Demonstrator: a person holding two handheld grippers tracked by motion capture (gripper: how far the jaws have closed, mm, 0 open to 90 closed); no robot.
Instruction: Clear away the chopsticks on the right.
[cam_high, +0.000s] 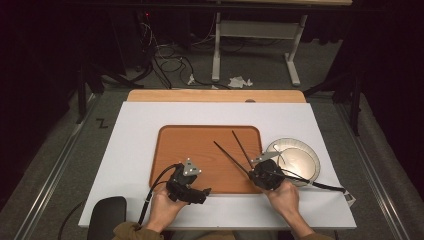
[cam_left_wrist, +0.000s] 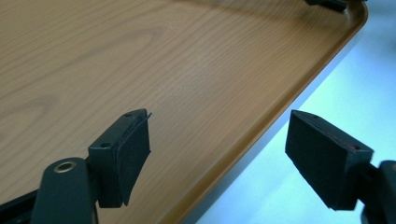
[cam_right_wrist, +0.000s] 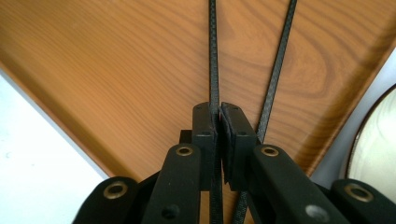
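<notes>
A wooden tray (cam_high: 200, 145) lies at the centre of a white mat (cam_high: 135, 135) on a table, seen from above. At 3 o'clock from the tray, touching or just beside its edge, sits a pale plate (cam_high: 300, 155).

The person's right hand (cam_high: 286, 196), at 5 o'clock from the tray, holds the right gripper (cam_high: 256, 171). Its jaws are pressed together on one of two thin black chopsticks (cam_high: 227, 155). The second chopstick (cam_high: 242, 148) runs alongside, past the outside of one jaw; whether it is pinched too is hard to tell. Both sticks fan out toward 11 o'clock over the tray, their tips spread apart.

The left hand (cam_high: 162, 210), at 7 o'clock, holds the left gripper (cam_high: 200, 194) low over the tray's near rim. Its jaws stand wide apart with nothing between them.

The chopsticks look light, stiff and smooth, so they would likely swivel or slip in a one-point pinch. Holding them near the thick end, as here, gives reach, but a grip nearer mid-length would probably steady them better.
</notes>
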